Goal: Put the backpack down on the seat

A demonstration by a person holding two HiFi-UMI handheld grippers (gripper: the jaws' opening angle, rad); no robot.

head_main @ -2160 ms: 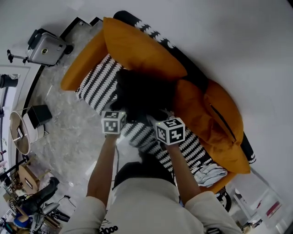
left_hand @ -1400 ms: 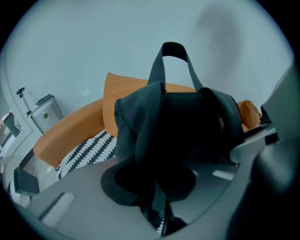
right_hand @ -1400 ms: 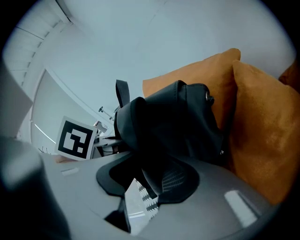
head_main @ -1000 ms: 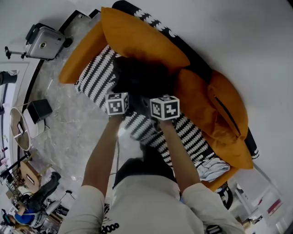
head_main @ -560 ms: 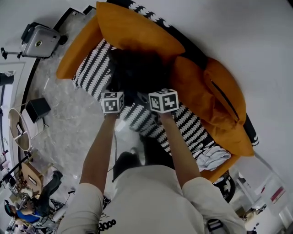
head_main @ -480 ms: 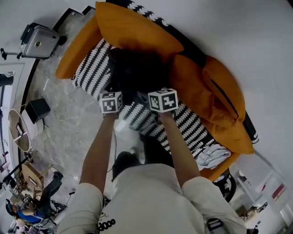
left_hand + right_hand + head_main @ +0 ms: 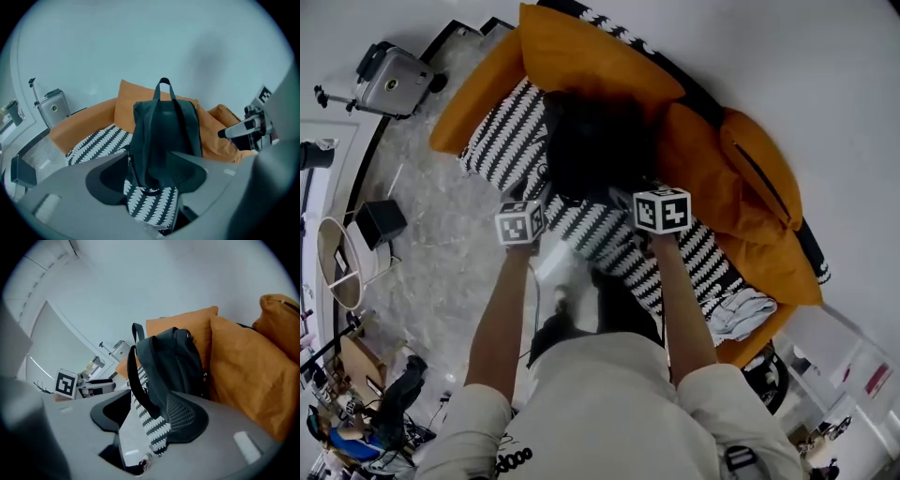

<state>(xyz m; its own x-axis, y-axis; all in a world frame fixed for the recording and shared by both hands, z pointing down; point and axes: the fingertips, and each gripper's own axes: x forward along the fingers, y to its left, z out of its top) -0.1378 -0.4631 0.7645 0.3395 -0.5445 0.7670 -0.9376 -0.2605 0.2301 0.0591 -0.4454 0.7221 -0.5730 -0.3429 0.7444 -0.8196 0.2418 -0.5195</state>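
A living room: cushioned sofa (image 7: 502,141), marble floor (image 7: 441,246), suitcase (image 7: 392,84).

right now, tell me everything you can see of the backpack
The backpack is dark, nearly black, and looks like soft woven fabric. A carry loop sticks up from its top, and shoulder straps run down the side facing the person. It stands upright on the black-and-white patterned seat, its far side leaning against an orange cushion. Only the seat and cushion visibly touch it. Any zips or pockets are too dark to make out.
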